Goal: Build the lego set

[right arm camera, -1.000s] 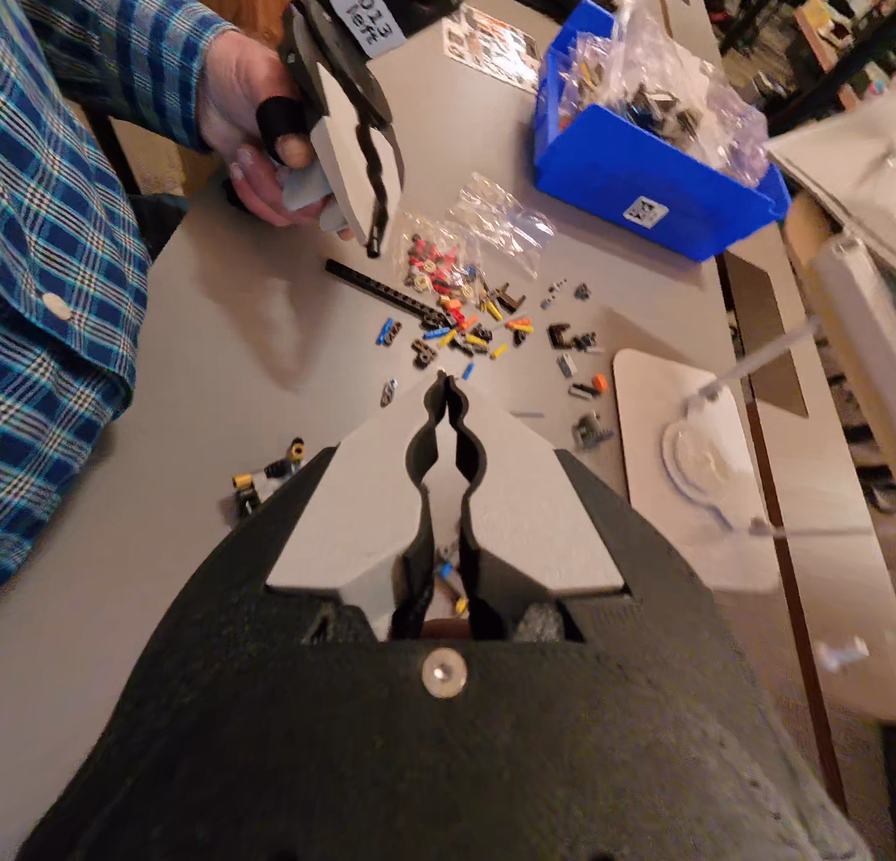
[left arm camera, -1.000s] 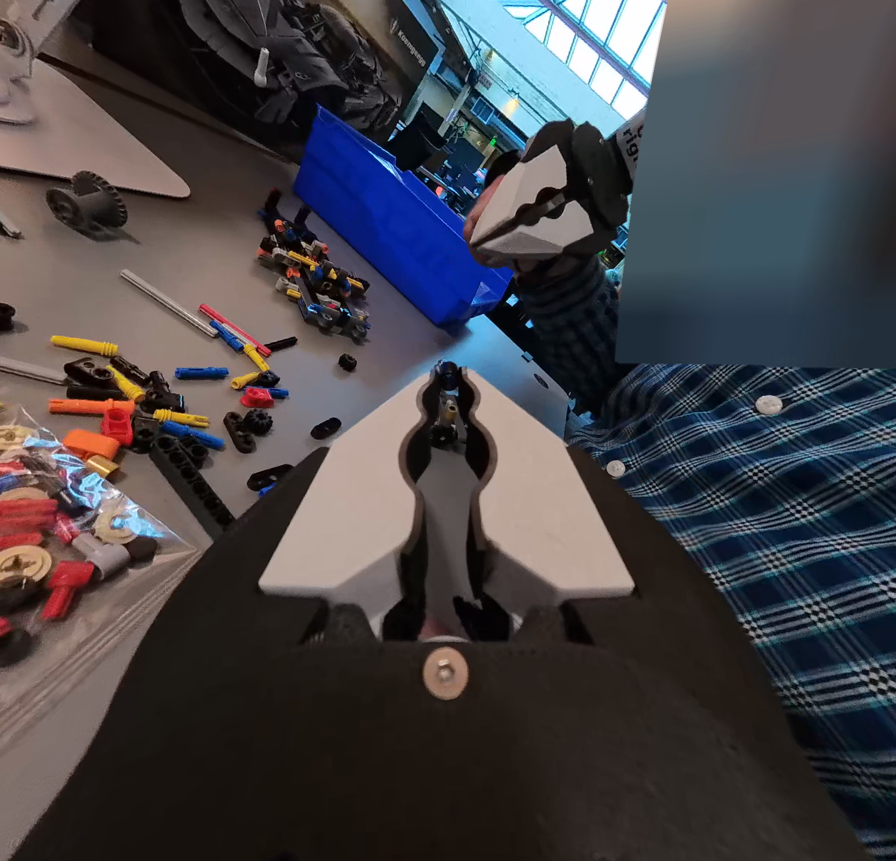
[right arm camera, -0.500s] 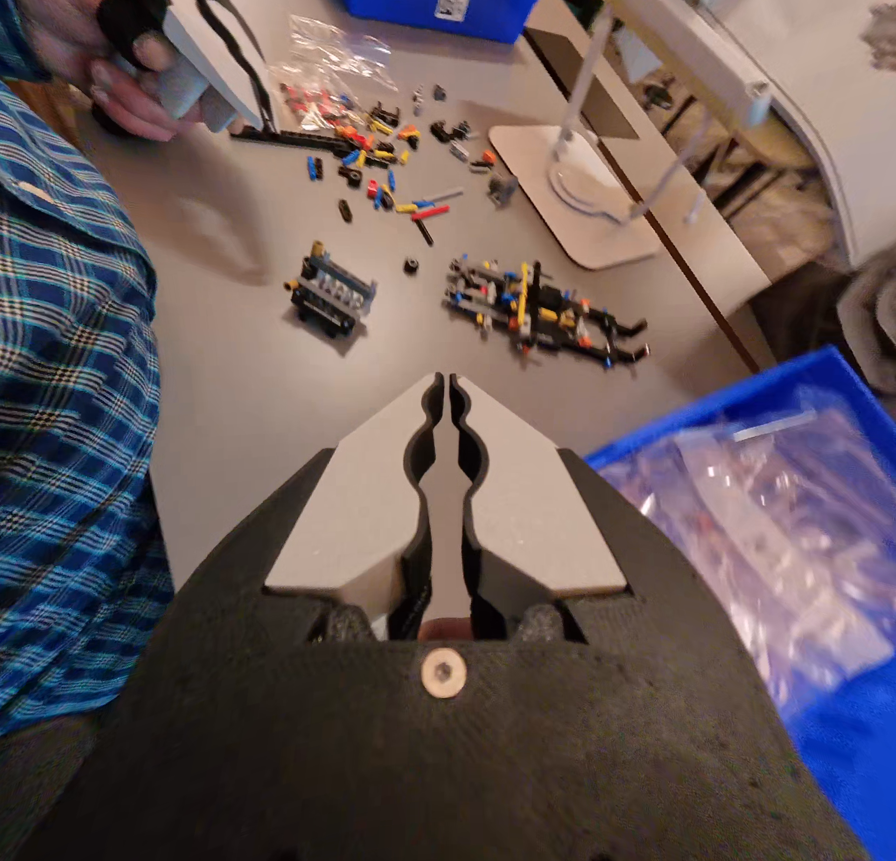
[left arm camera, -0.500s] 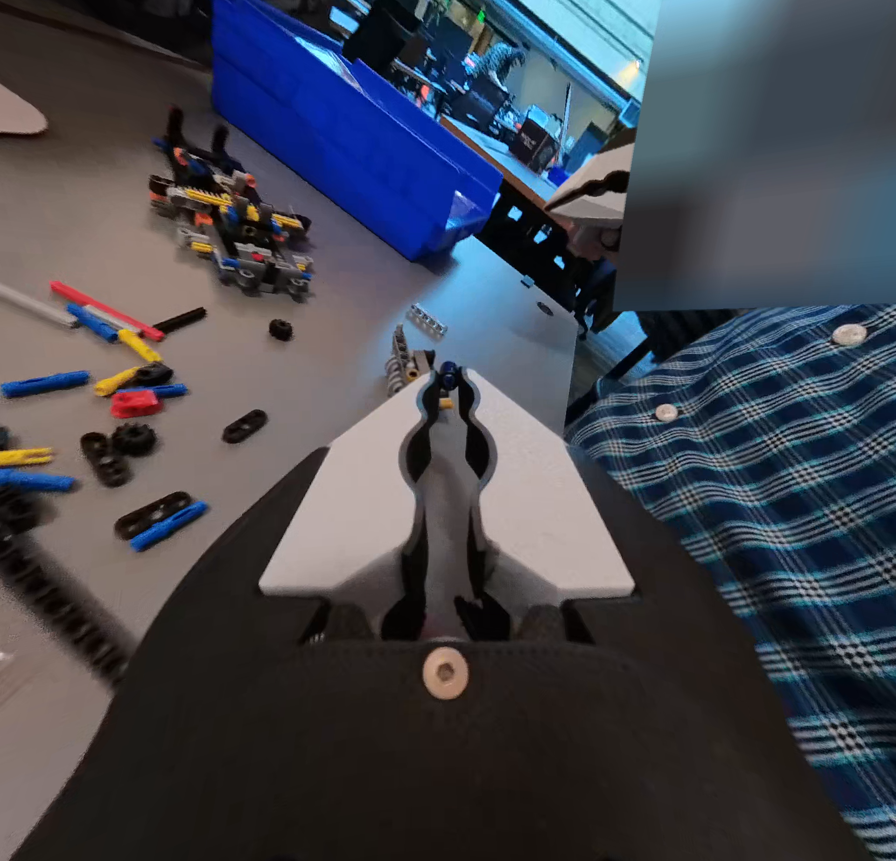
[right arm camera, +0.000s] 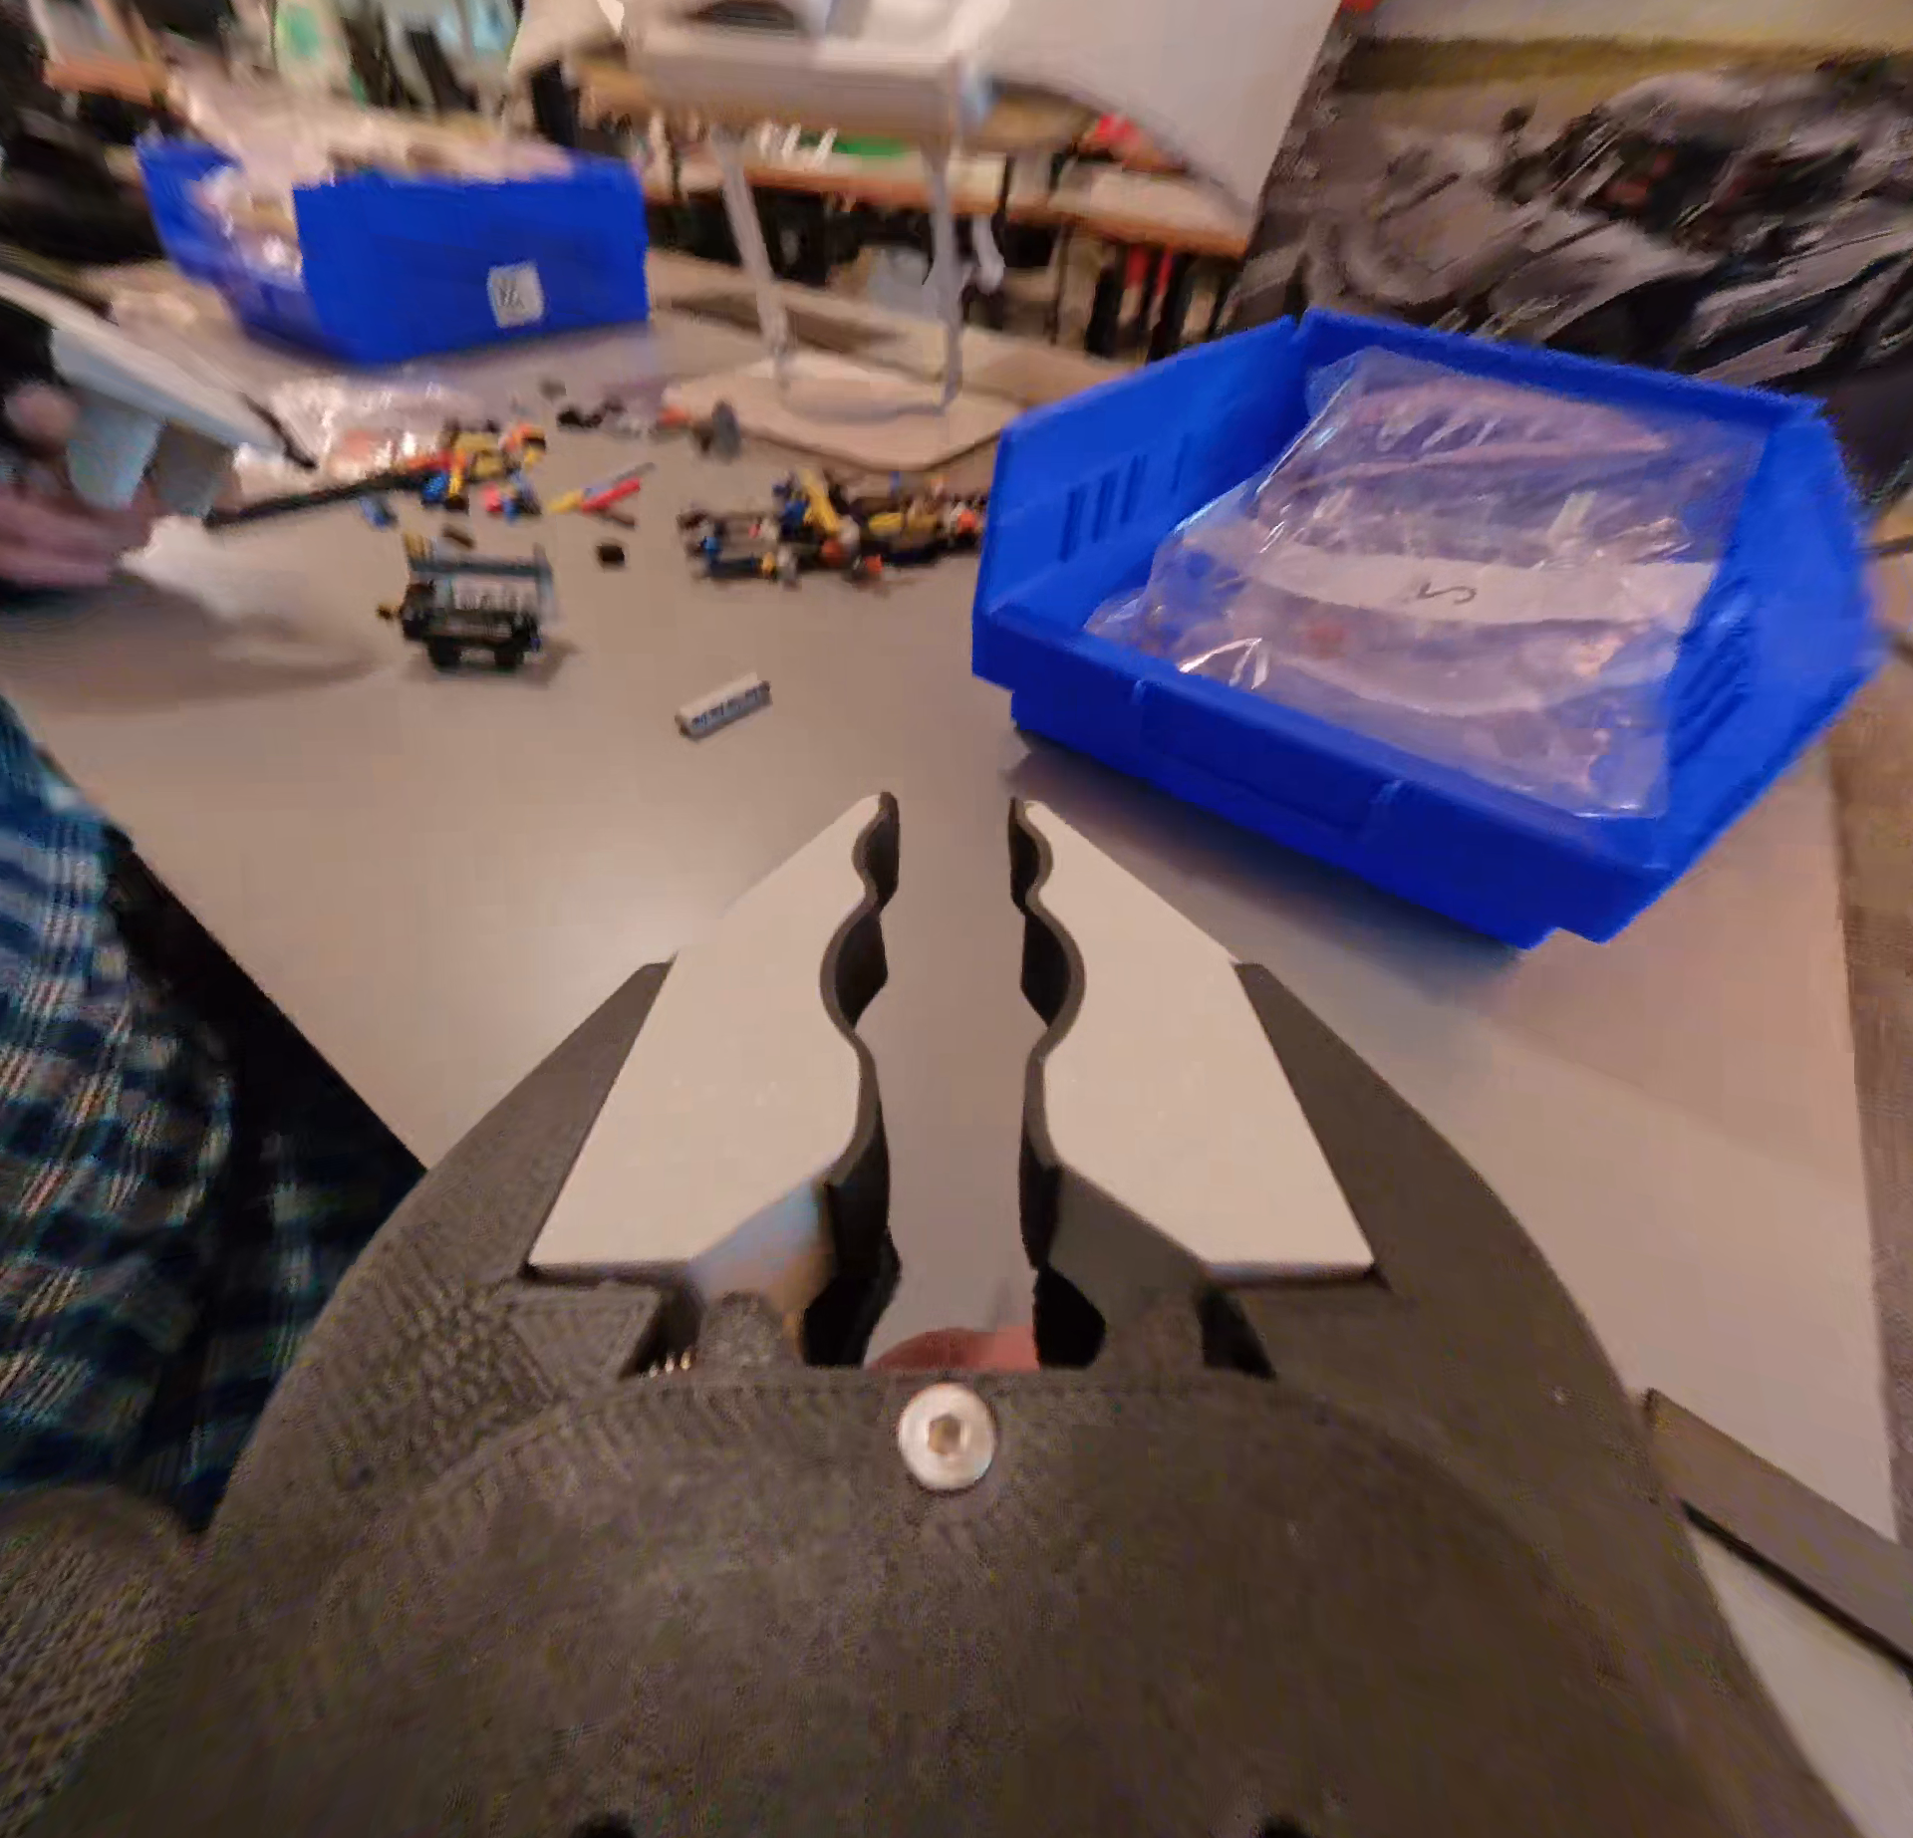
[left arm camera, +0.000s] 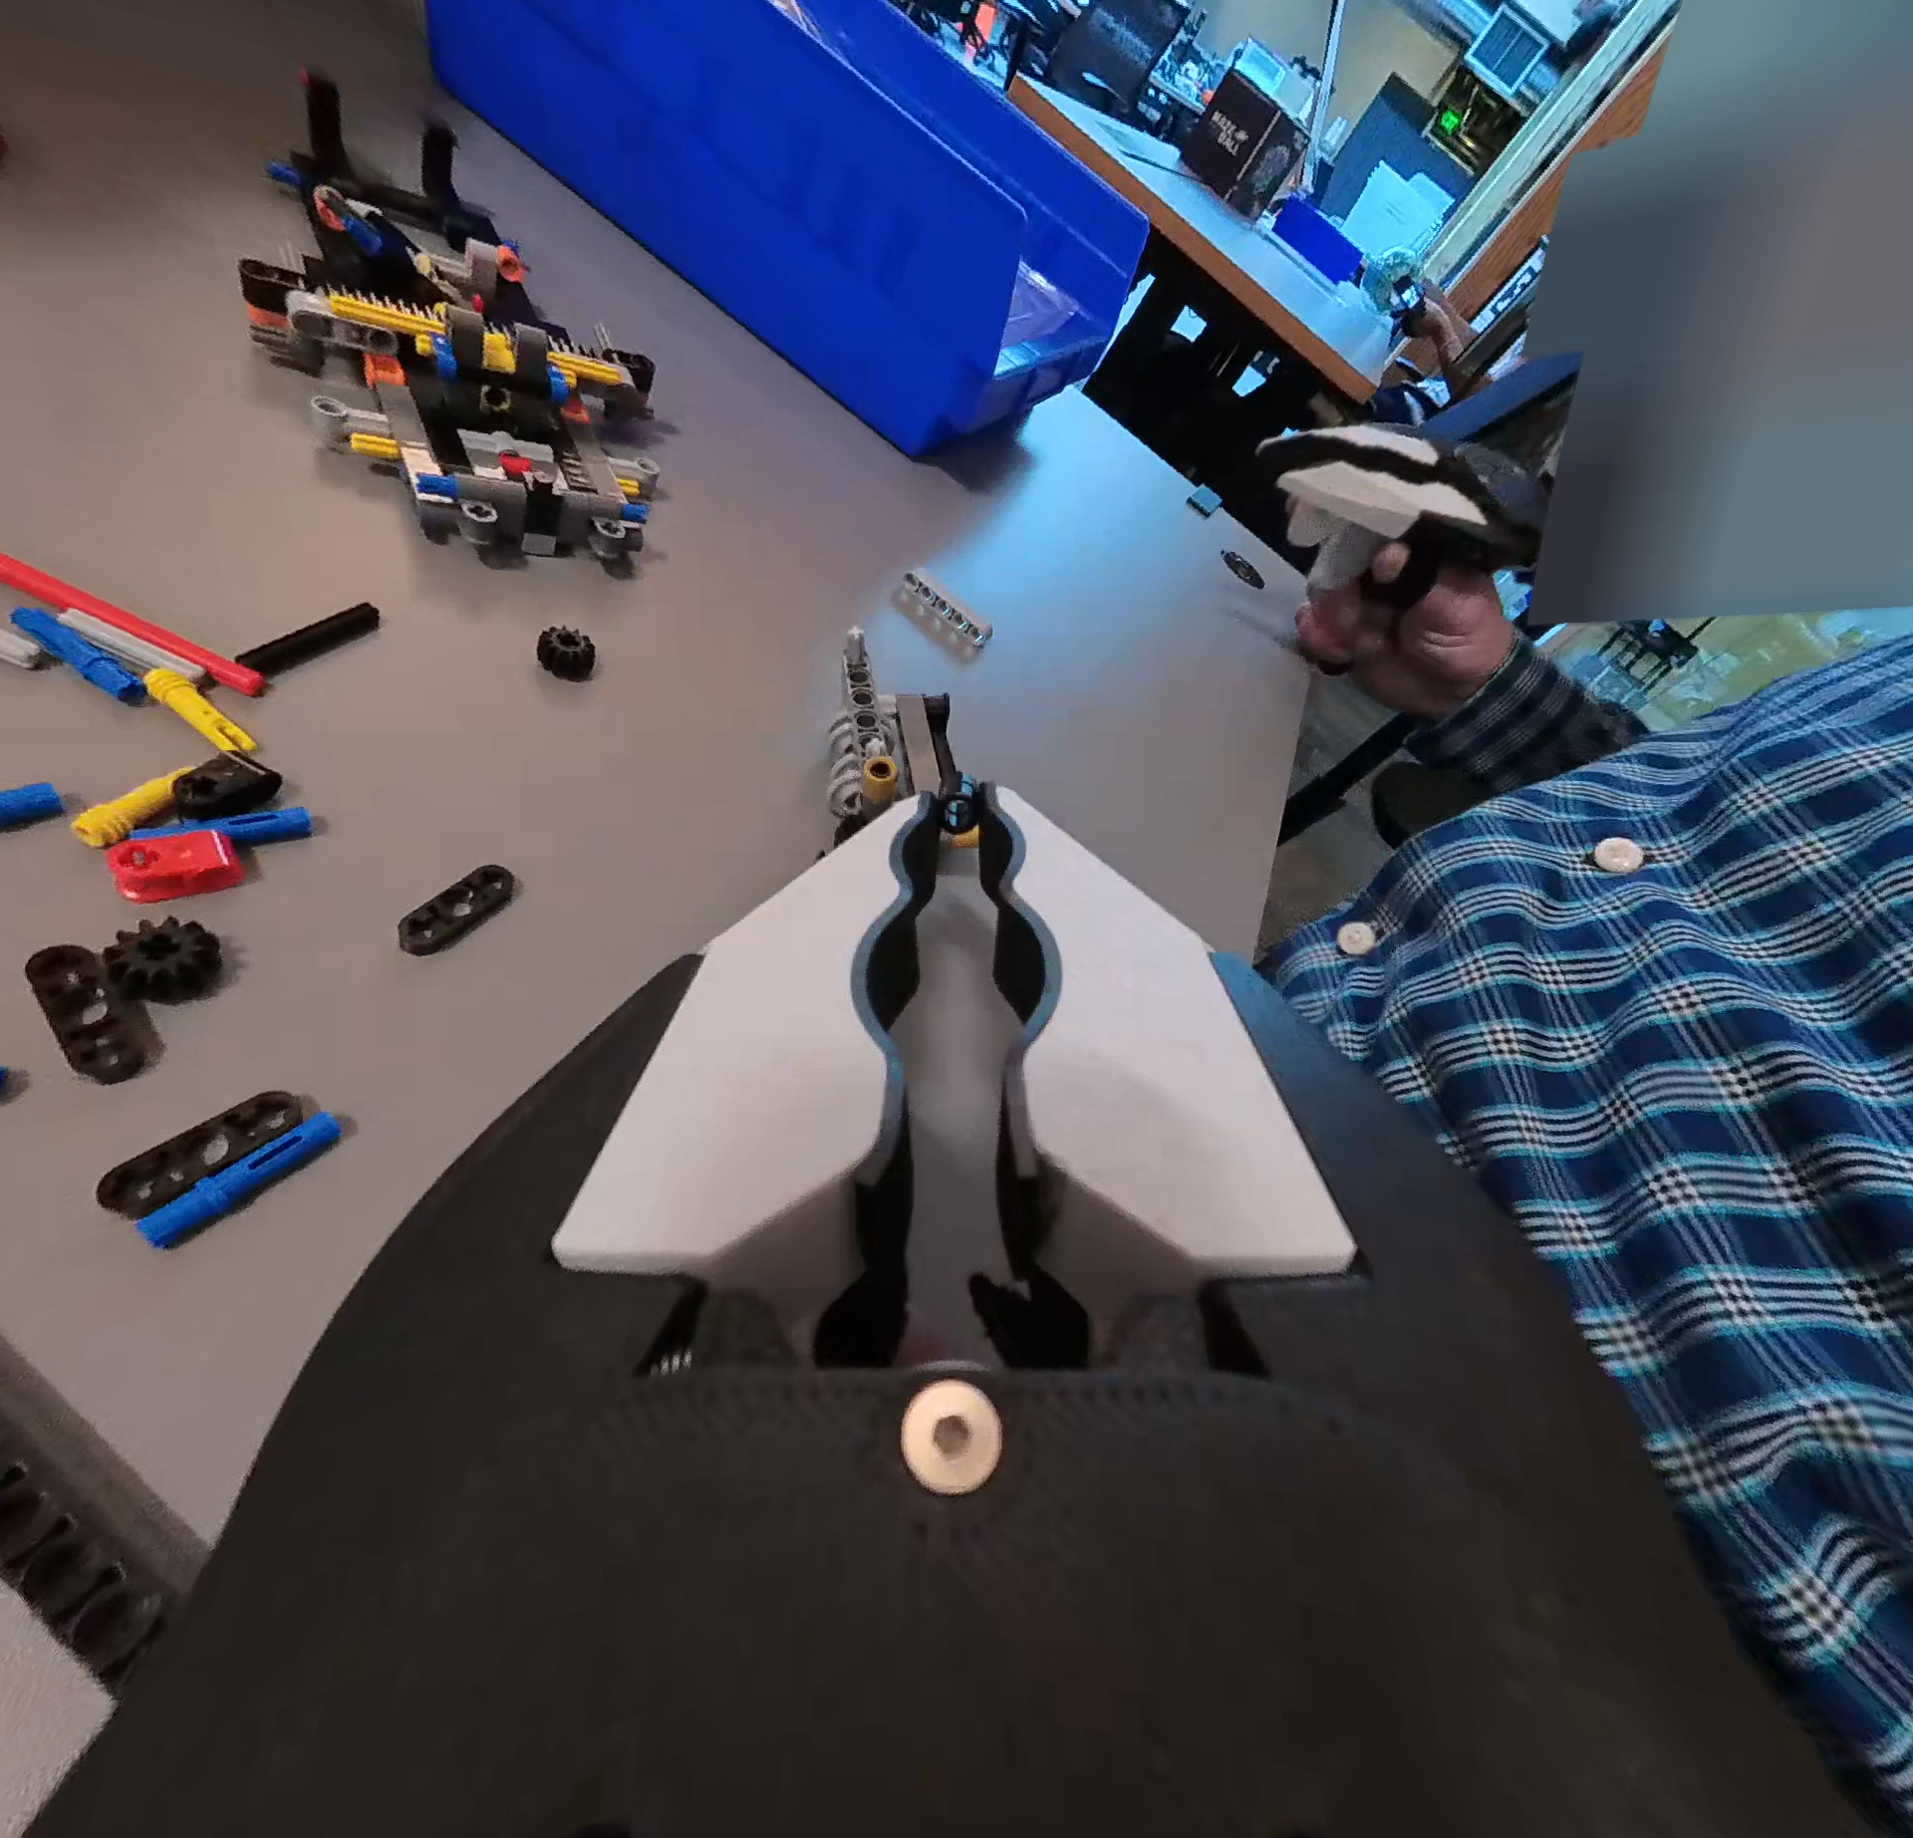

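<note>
My left gripper (left arm camera: 958, 817) is shut on a small dark blue pin piece (left arm camera: 954, 813) with a yellow part behind it, held just above the grey table. Right beyond the tips stands a small grey and black sub-assembly (left arm camera: 875, 743), which also shows in the right wrist view (right arm camera: 476, 608). The long black, yellow and grey chassis (left arm camera: 455, 381) lies farther left and also shows in the right wrist view (right arm camera: 828, 531). My right gripper (right arm camera: 947, 815) is open and empty over the bare table, left of a blue bin (right arm camera: 1294, 784). It shows far off in the left wrist view (left arm camera: 1284, 464).
Loose pins, beams and gears (left arm camera: 166, 857) lie at the left. A short grey beam (left arm camera: 944, 621) lies alone. The near blue bin holds clear bags (right arm camera: 1449, 567). A second blue bin (right arm camera: 414, 257), a white stand base (right arm camera: 859, 401) and the set's box (right arm camera: 1605, 184) stand behind. A plaid-shirted person sits at the table's edge. Spacing between my two grippers at the tips: around 30 cm.
My right gripper has opened and swung round towards the near blue bin. My left gripper, still shut on the pin piece, has moved closer to the small sub-assembly.
</note>
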Demonstrator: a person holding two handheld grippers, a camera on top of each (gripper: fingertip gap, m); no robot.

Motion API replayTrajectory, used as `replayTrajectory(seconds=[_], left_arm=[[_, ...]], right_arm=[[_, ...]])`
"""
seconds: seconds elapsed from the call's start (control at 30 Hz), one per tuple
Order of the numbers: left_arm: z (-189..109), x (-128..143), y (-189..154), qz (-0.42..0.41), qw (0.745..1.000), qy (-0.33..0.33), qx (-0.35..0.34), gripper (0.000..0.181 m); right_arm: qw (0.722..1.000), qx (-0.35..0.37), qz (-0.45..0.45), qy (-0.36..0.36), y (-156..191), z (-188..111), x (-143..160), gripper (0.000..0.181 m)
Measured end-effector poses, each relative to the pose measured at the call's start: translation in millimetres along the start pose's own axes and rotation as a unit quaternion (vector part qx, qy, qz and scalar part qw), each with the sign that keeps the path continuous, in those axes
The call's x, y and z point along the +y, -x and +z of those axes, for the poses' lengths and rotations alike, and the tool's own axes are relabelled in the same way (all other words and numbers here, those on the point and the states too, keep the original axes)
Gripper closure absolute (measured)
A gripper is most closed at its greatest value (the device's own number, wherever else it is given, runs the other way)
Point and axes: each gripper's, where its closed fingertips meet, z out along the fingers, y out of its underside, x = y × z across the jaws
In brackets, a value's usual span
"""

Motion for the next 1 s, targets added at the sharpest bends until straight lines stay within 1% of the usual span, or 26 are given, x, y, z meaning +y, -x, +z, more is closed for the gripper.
replayTrajectory(seconds=[0.07,0.17,0.27,0.37,0.47,0.7,1.0], left_arm=[[-1,-1,1,-0.005,1.0,-0.005,-0.001,0.177],[2,1,1,-0.01,1.0,0.003,0.001,0.176],[7,6,0,-0.015,1.0,0.025,0.009,0.177],[8,7,1,-0.016,0.999,0.028,0.007,0.177],[8,6,1,-0.016,0.999,0.027,0.005,0.176],[13,10,3,-0.017,0.999,0.043,-0.001,0.177],[15,11,-1,-0.01,0.999,0.046,0.007,0.176]], right_arm=[[0.999,0.014,0.001,-0.037,-3,-8,-6,0.168],[0.997,0.031,-0.03,-0.066,1,-13,-7,0.175],[0.997,0.014,-0.012,-0.081,1,-17,-10,0.175],[0.996,0.001,-0.01,-0.088,3,-19,-11,0.175],[0.996,-0.019,0.013,-0.089,2,-19,-12,0.173],[0.992,-0.021,0.007,-0.12,3,-26,-18,0.177],[0.99,-0.037,0.006,-0.135,6,-30,-21,0.174]])
